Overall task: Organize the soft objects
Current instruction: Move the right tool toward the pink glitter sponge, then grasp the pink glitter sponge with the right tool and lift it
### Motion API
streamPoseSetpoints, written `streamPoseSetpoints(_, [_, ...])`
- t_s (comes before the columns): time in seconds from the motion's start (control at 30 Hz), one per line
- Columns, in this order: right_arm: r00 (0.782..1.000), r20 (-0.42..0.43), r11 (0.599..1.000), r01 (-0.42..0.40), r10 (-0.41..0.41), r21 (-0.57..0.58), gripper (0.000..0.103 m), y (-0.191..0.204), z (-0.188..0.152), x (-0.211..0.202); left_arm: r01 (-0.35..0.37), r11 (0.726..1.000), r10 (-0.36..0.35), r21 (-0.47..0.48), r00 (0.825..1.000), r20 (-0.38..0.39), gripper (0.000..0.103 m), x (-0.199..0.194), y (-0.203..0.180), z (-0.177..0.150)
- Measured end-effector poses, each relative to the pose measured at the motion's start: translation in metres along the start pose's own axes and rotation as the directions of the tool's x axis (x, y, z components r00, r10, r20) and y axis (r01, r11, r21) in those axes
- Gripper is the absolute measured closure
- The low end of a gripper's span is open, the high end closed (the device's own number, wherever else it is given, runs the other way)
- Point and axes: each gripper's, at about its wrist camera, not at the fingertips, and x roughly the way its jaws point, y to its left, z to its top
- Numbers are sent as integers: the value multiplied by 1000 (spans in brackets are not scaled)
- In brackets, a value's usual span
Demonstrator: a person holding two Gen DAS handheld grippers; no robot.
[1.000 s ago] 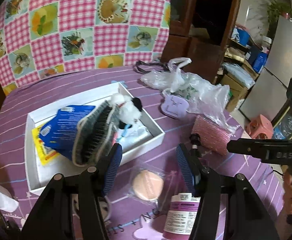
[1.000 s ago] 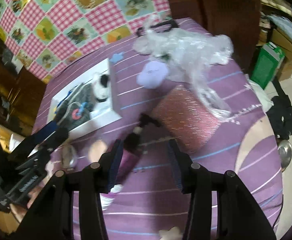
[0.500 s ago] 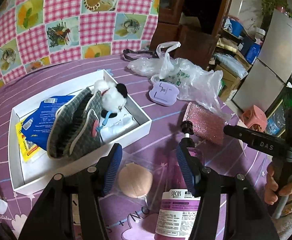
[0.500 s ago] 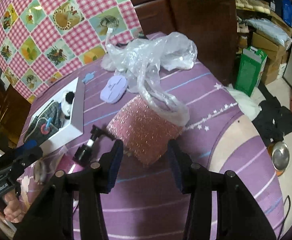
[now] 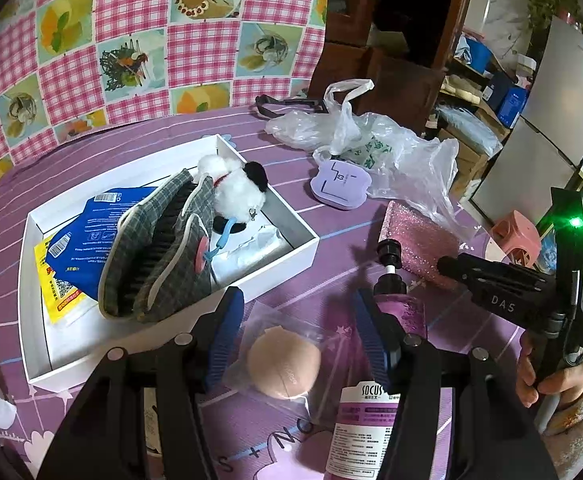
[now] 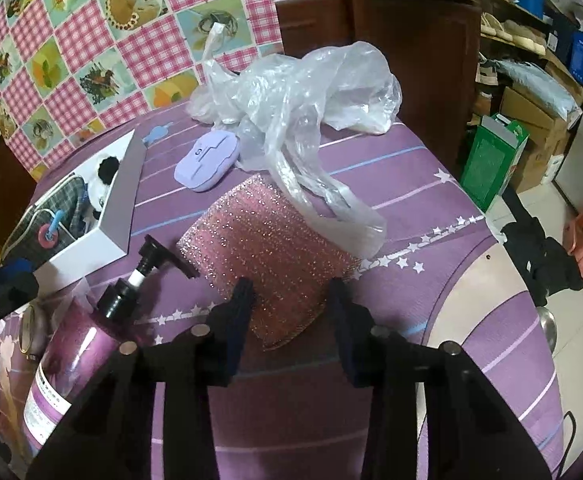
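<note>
A: Where does the glitter sponge [image 6: 267,256] lie from the right gripper [image 6: 289,312]?

B: In the right wrist view it sits in the middle of the frame on the table [image 6: 411,216], and its near corner reaches in between the fingers [image 6: 237,312]. Its long axis runs from lower right up to the upper left, toward the white box [image 6: 107,232].

A: Are the fingers on it?

B: Not clearly. They have just been narrowing, with the corner between them, but a gap shows on the right side, so the grip looks not yet made.

A: And the left gripper [image 5: 295,332]?

B: Half spread and empty, hanging over the bagged puff [image 5: 283,362] at the lower middle of its frame, beside the bottle [image 5: 375,392]. From there the sponge [image 5: 419,248] is at the right, well apart, so the right hand [image 5: 547,376] is likely the one to lift it.
</note>
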Motion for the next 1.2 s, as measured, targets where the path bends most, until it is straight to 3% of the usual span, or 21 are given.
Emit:
streamPoseSetpoints(0.17, [1000, 5, 1000, 12, -12, -12, 73, 5, -2, 1, -4, 1000, 4, 12, 1000, -5, 46, 2, -2, -1])
streamPoseSetpoints(0.27, [1000, 22, 1000, 11, -10, -20, 89, 8, -5, -4, 0, 1000, 0, 17, 1000, -3, 46, 2, -4, -1])
streamPoseSetpoints(0.3, [1000, 29, 1000, 5, -5, -21, 101, 9, -6, -8, 5, 1000, -5, 17, 1000, -2, 46, 1, -4, -1])
streamPoseSetpoints(0.5, [999, 33, 1000, -9, 8, 20, 101, 8, -11, -27, 9, 1000, -9, 16, 1000, 10, 46, -3, -4, 0])
streamPoseSetpoints(0.7, [998, -58, 999, -34, 34, -6, 101, 12, -41, -39, -11, 999, 10, 30, 1000, 19, 46, -5, -6, 0])
streamPoseSetpoints(0.77, [995, -70, 996, -78, 75, -41, 99, 18, -49, -45, -5, 1000, 5, 25, 1000, 14, 46, -4, -5, 0])
streamPoseSetpoints(0.87, [975, -82, 977, -210, 205, -49, 96, 26, -60, -51, -1, 1000, 1, 27, 1000, 7, 46, -3, -5, -1])
streamPoseSetpoints(0.93, [972, -64, 971, -230, 226, -64, 94, 30, -59, -57, -2, 1000, 2, 32, 1000, 8, 46, -3, -5, 0])
streamPoseSetpoints(0.97, [974, -43, 971, -227, 224, -70, 92, 30, -57, -60, -3, 999, 2, 32, 1000, 10, 46, -4, -5, 0])
streamPoseSetpoints(1.0, [975, -11, 972, -224, 224, -70, 81, 28, -53, -65, -1, 1000, 1, 31, 1000, 12, 46, -4, -5, 0])
streamPoseSetpoints(1.03, [975, 1, 972, -223, 224, -67, 51, 27, -49, -67, 2, 1000, -2, 28, 1000, 14, 46, -5, -4, 1])
streamPoseSetpoints(1.07, [974, 8, 972, -225, 226, -66, 33, 25, -45, -67, 6, 1000, -6, 24, 1000, 16, 46, -6, -3, 1])
streamPoseSetpoints(1.1, [973, 11, 971, -228, 229, -73, 8, 23, -40, -66, 8, 1000, -8, 21, 1000, 17, 46, -7, -3, 1])
streamPoseSetpoints(1.2, [981, 82, 981, -166, 175, -102, 6, 13, -25, -62, 12, 1000, -13, 13, 1000, 22, 46, -10, -1, 2])
